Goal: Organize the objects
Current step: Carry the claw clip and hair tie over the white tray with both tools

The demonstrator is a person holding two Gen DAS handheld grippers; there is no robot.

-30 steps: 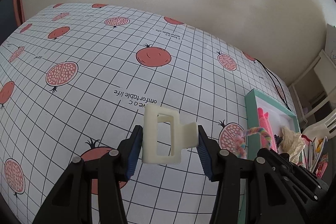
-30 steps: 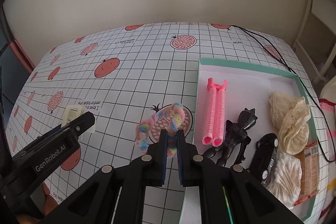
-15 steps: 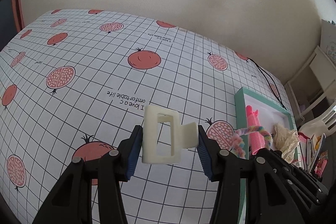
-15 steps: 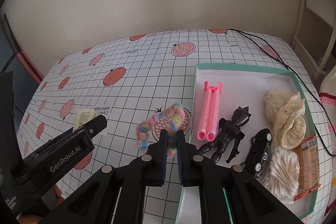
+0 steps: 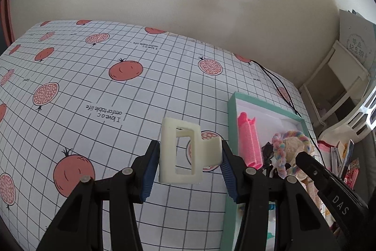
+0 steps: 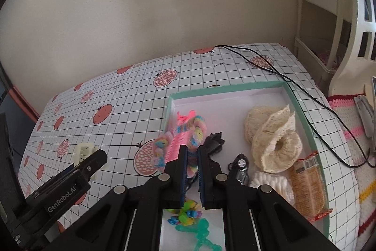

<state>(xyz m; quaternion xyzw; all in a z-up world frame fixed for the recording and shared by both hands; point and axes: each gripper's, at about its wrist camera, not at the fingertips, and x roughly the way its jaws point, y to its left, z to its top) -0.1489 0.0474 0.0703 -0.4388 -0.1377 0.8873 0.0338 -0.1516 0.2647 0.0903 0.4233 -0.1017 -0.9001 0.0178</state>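
Cream hair claw (image 5: 182, 152) between left tongs (image 5: 188, 164) (gripped)

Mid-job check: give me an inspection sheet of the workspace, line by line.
Surface: tablecloth with grid and pomegranate print, flat.
Job's things: cream hair claw in the left gripper; rainbow scrunchie in the right gripper, over the teal tray.
Clutter: in the tray, pink rollers, black clip, toy car, lace scrunchies, cotton swabs, orange packet.
Grippers: both shut on their items.
Cables: black cable crossing the table beside the tray.
Surroundings: plain wall; white shelf at right.
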